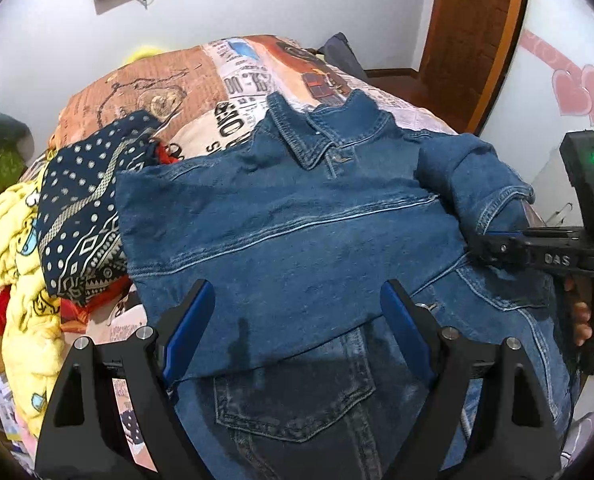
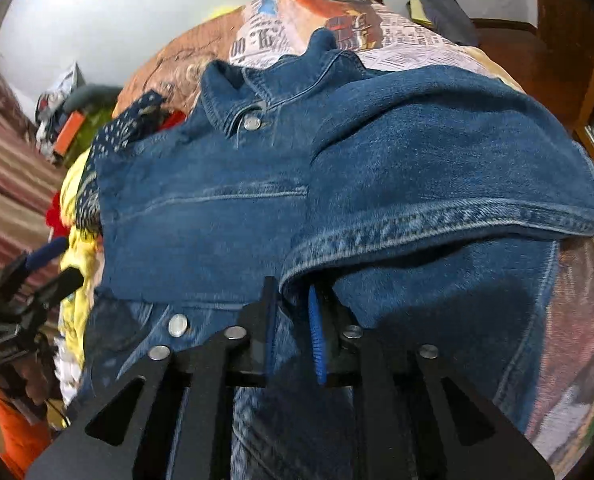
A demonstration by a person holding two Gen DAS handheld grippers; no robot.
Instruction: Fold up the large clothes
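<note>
A blue denim jacket (image 1: pixel 297 216) lies on the bed, collar at the far end, its left sleeve folded across the chest. My left gripper (image 1: pixel 297 300) is open just above the folded sleeve, holding nothing. My right gripper (image 2: pixel 293 300) is shut on the cuff end of the right sleeve (image 2: pixel 437 216), lifted over the jacket body (image 2: pixel 201 208). In the left wrist view the right gripper (image 1: pixel 481 246) comes in from the right, pinching that sleeve (image 1: pixel 469 176). The left gripper (image 2: pixel 45 268) shows at the far left of the right wrist view.
The bed has a newspaper-print cover (image 1: pixel 233 80). A pile of clothes, navy patterned (image 1: pixel 81 208) and yellow (image 1: pixel 21 264), lies left of the jacket. A wooden door (image 1: pixel 473 32) stands at the far right. A dark folded item (image 2: pixel 441 8) sits at the bed's far corner.
</note>
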